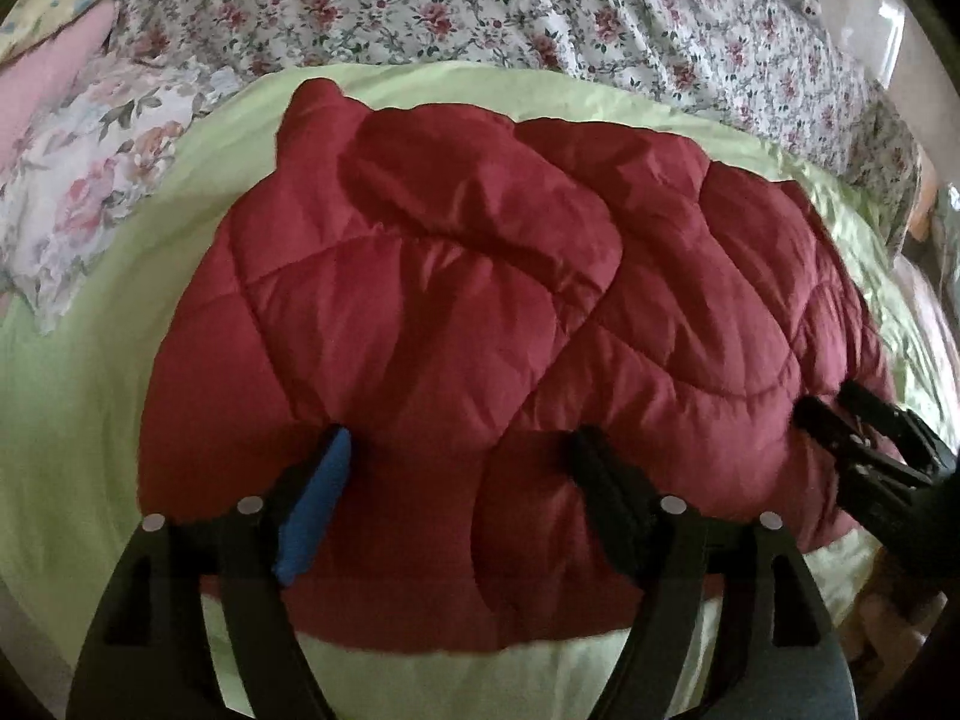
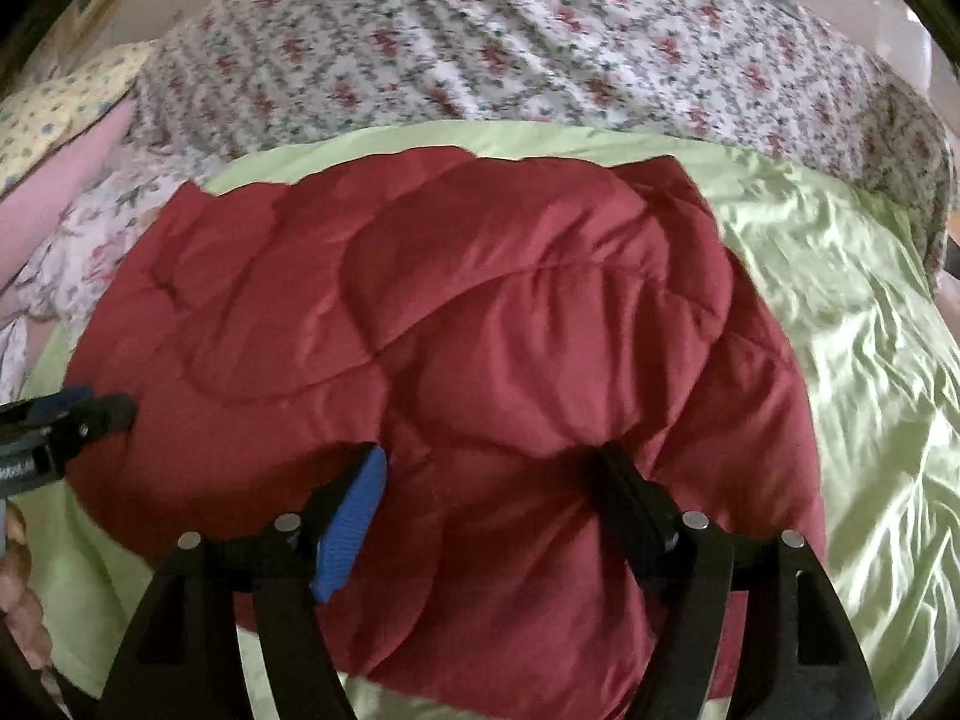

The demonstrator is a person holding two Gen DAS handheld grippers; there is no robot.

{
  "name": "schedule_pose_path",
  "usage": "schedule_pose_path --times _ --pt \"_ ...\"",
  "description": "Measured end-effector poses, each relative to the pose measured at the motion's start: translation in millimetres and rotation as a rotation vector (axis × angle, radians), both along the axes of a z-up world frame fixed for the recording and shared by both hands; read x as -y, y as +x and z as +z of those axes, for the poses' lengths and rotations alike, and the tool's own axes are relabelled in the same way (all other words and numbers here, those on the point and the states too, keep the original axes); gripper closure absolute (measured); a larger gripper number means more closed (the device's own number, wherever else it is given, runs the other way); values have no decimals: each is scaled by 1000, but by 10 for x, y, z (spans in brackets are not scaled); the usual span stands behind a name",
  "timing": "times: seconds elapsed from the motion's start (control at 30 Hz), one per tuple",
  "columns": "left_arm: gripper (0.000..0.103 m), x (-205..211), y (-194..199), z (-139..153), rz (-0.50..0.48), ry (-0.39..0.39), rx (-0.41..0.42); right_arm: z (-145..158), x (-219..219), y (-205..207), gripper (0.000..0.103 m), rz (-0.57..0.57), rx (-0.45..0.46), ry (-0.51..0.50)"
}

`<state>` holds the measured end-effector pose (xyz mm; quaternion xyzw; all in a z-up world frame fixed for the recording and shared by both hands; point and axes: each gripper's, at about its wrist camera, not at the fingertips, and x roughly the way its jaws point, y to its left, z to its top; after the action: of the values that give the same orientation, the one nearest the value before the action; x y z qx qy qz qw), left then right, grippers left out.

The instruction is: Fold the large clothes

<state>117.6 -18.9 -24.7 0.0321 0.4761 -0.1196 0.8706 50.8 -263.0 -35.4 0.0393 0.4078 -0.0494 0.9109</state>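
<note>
A red quilted puffer jacket [image 1: 480,300] lies folded in a bundle on a light green satin sheet [image 1: 72,408]; it also shows in the right wrist view [image 2: 480,330]. My left gripper [image 1: 462,450] is open, its fingers spread wide and pressing on the jacket's near edge. My right gripper [image 2: 486,462] is open too, its fingers spread on the jacket's near right part. The right gripper appears at the right of the left wrist view [image 1: 864,450]. The left gripper appears at the left edge of the right wrist view [image 2: 72,420].
A floral bedspread [image 1: 540,12] covers the far side of the bed. A floral pillow [image 1: 90,180] and pink fabric [image 1: 48,78] lie at the left. The green sheet [image 2: 870,360] extends to the right of the jacket.
</note>
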Motion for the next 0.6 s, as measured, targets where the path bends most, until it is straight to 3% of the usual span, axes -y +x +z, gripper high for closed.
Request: schedule_pose_path --times 0.17,0.6 --pt "19 39 124 -97 13 13 1 -46 64 -34 30 -22 23 11" --pt "18 119 98 -160 14 68 35 -96 92 -66 29 -29 65 33"
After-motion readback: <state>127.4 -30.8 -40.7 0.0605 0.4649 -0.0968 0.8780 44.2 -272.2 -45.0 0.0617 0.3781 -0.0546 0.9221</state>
